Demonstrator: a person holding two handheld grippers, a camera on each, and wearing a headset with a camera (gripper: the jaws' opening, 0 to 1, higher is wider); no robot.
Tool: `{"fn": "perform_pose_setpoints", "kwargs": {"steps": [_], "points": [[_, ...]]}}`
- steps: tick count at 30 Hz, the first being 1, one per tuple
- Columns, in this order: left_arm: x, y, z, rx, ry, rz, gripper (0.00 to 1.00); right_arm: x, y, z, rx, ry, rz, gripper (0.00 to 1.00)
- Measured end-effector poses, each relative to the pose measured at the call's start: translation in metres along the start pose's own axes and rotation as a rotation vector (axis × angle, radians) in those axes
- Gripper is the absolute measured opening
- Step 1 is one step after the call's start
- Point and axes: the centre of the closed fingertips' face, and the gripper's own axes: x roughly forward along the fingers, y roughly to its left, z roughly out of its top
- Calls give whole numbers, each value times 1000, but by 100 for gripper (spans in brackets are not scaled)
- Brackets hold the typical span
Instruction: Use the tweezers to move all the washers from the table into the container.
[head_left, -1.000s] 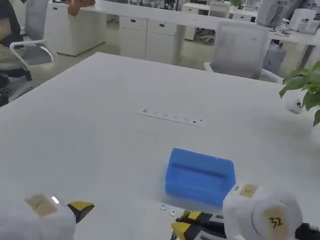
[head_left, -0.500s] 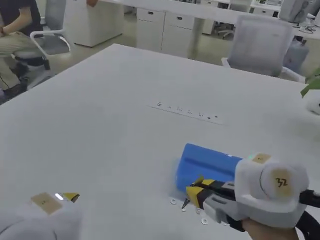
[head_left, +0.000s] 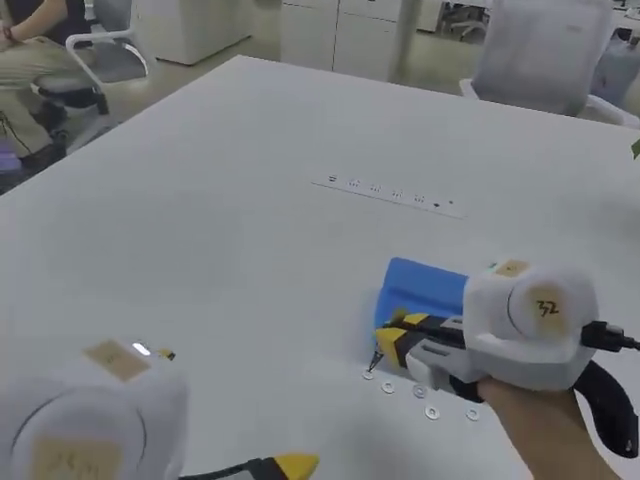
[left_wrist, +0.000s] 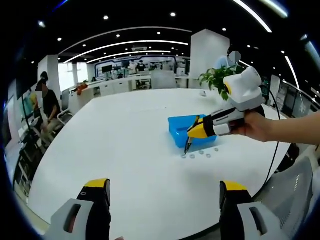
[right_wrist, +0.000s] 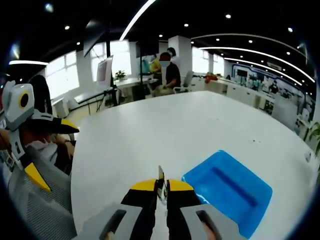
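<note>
The step in hand looks to be a pick. The right gripper (head_left: 392, 338) hangs low over the desk (head_left: 220, 220), its fingers (right_wrist: 145, 186) pressed together on the tweezers (left_wrist: 188, 143). The tweezer tips point down at the near end of a short row of washers (head_left: 418, 391). The left gripper (left_wrist: 165, 187) is held well back, its fingers (left_wrist: 97, 186) spread wide with nothing between them.

To do it well, I would bring the tips down on the end washer, the one nearest them, rather than reach into the row, so the neighbours are not knocked. A flat ring on a smooth top gives little to pinch. One tip in the hole and the other over the outer edge should hold better than squeezing across the whole ring. Lift only enough to clear the wall of the container (head_left: 420, 285), carry across, and let go low so the washer does not bounce out. The trip is short, since the container sits just beyond the row.

The washers are small, pale, flat rings. Five can be counted in the head view, lying in a loose line on the desk, apart from each other, just in front of the blue container. Whether the tips touch one yet I cannot tell. The container is a shallow, open, rectangular tray, and no washer can be made out inside it.
</note>
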Motion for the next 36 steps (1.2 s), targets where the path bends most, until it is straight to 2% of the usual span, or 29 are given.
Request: {"fn": "perform_pose_setpoints", "kwargs": {"steps": [8,10,12,16,18,22,26,31,36], "points": [[1,-1,-3,-6,7,0,91,4,-1,-6,1,12,9,3],[3,-3,-5,-14,28,-14,91,5,-3,-7,-15,17,1,3],[4,-2,-4,-10,20,-11,90,7,-3,-8,-2,17,9,3],[6,-3,-5,-6,32,-20,91,8,-5,-10,3,19,11,3],[6,-3,-6,0,37,-19,91,8,-4,-9,41,13,22,3],[6,-5,-7,1,43,-26,91,9,0,-9,22,13,20,3],[6,-5,-5,8,38,-27,91,7,-1,-10,48,5,15,2],[3,-6,-3,9,33,-33,92,9,-1,-10,1,11,-14,1],[1,-7,-2,12,27,-47,94,8,-4,-10,18,29,-29,0]]}}
